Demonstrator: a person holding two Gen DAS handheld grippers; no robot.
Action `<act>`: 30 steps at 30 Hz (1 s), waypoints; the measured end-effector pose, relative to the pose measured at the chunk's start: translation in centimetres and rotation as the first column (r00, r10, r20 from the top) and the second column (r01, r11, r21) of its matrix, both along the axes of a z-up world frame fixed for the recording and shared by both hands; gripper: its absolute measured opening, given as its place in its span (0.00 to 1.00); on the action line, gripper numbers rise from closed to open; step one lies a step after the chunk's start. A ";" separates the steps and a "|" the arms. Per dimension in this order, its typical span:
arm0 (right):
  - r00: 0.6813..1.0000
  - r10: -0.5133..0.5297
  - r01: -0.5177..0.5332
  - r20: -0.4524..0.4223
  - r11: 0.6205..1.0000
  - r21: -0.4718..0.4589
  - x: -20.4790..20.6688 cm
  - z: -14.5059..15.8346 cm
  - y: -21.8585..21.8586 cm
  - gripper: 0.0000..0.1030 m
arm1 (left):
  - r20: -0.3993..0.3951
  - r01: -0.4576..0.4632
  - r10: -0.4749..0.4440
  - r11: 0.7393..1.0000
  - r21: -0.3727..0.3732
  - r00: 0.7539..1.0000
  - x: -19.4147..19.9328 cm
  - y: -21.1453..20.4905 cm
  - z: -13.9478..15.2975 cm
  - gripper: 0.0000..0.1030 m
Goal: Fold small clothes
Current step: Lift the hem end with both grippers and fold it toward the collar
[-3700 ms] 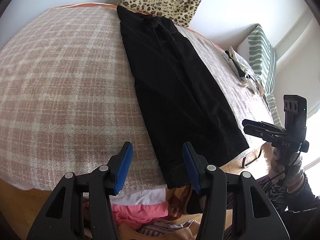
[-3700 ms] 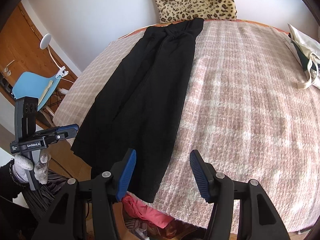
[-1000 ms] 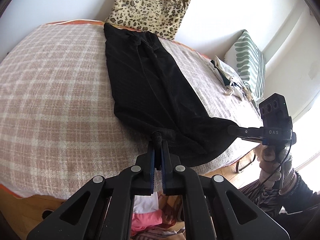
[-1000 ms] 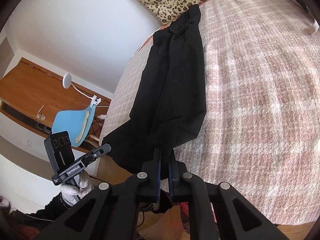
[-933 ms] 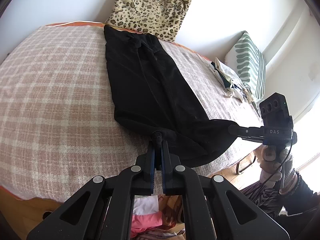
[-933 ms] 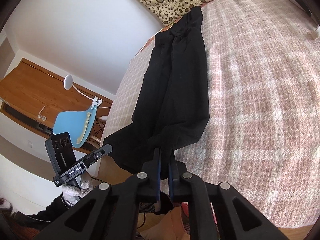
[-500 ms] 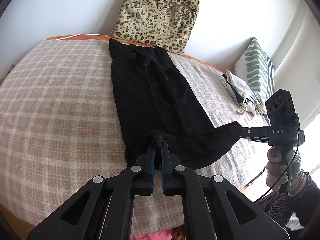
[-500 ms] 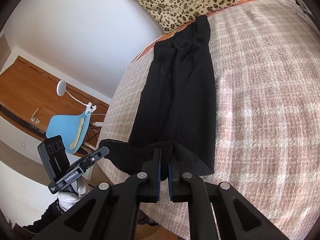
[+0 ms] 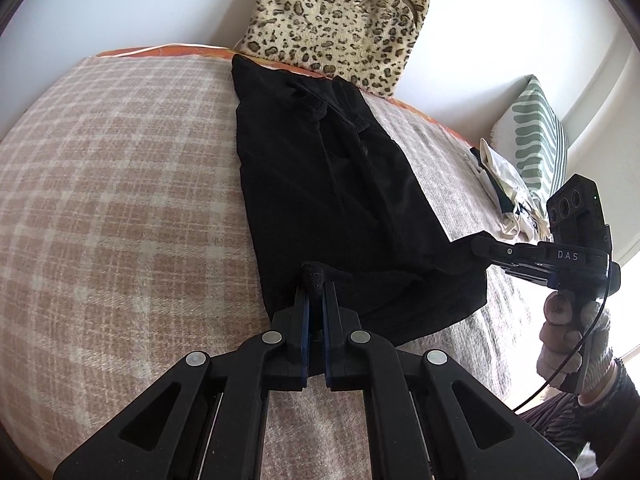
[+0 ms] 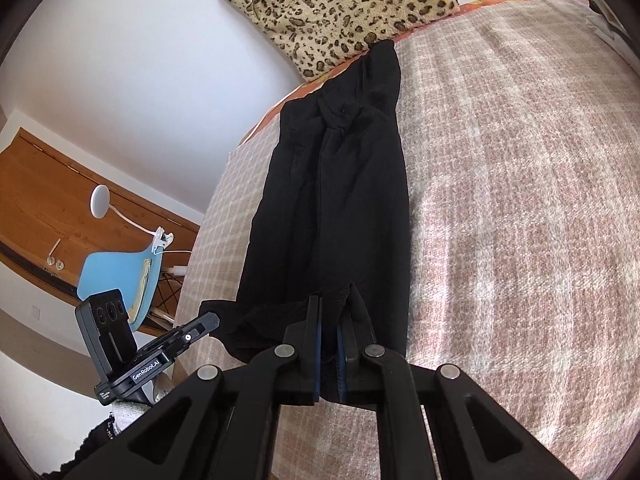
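Black trousers (image 9: 320, 184) lie lengthwise on a pink and cream checked bedspread (image 9: 112, 208), waist end far away by the wall. My left gripper (image 9: 316, 284) is shut on one corner of the hem. My right gripper (image 10: 329, 304) is shut on the other hem corner of the trousers (image 10: 332, 208). The hem end is lifted and doubled back over the legs. Each view shows the other gripper too: the right gripper (image 9: 480, 246) at the right, the left gripper (image 10: 210, 320) at the lower left.
A leopard-print bag (image 9: 340, 20) leans on the white wall behind the waistband. A green striped cushion (image 9: 540, 144) and a cream tote bag (image 9: 504, 188) lie at the bed's right. A blue chair (image 10: 120, 276) and a wooden door stand left of the bed.
Both grippers, open at the bed's edge earlier, have shut on the hem corners. Over the last second they carried the hem forward over the legs towards the waist.
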State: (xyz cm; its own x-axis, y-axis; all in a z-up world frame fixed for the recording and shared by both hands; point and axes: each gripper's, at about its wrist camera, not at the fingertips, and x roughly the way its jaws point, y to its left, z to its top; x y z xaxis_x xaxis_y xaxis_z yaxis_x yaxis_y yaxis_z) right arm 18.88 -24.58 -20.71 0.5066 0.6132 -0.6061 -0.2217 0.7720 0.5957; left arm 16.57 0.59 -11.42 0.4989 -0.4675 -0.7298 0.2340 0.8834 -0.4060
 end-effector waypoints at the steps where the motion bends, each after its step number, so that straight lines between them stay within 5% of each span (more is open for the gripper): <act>1: 1.000 -0.001 0.001 -0.004 1.000 -0.011 0.2 -0.2 0.1 0.04 | -0.003 -0.002 0.002 1.000 -0.001 1.000 0.1 0.0 -0.1 0.04; 12: 0.999 -0.024 0.022 -0.036 0.999 -0.047 1.1 -1.8 -0.1 0.09 | -0.044 -0.002 0.002 1.000 0.008 0.999 1.2 0.1 -1.4 0.06; 14: 1.000 -0.020 0.019 -0.014 0.998 -0.065 0.8 -1.4 -0.2 0.17 | -0.039 0.008 -0.006 0.999 0.039 0.999 1.3 0.1 -0.9 0.09; 15: 1.000 -0.021 0.021 0.003 0.997 -0.079 0.5 -0.9 -0.3 0.37 | -0.022 0.007 -0.006 0.999 0.054 1.000 1.3 0.3 -0.5 0.10; 16: 0.999 -0.023 0.025 0.027 0.996 -0.090 0.2 -0.5 -0.5 0.45 | 0.003 0.004 -0.004 0.998 0.058 1.000 1.1 0.5 0.1 0.11; 22: 0.986 0.092 -0.068 0.139 0.984 -0.165 -2.3 1.6 0.5 0.29 | 0.119 0.051 -0.061 0.996 0.079 0.991 -1.0 1.4 2.6 0.15; 30: 0.951 0.300 -0.268 0.077 0.921 -0.282 -3.0 -0.4 5.7 0.21 | 0.025 0.239 -0.244 0.964 0.116 0.970 -3.0 -2.1 0.2 0.15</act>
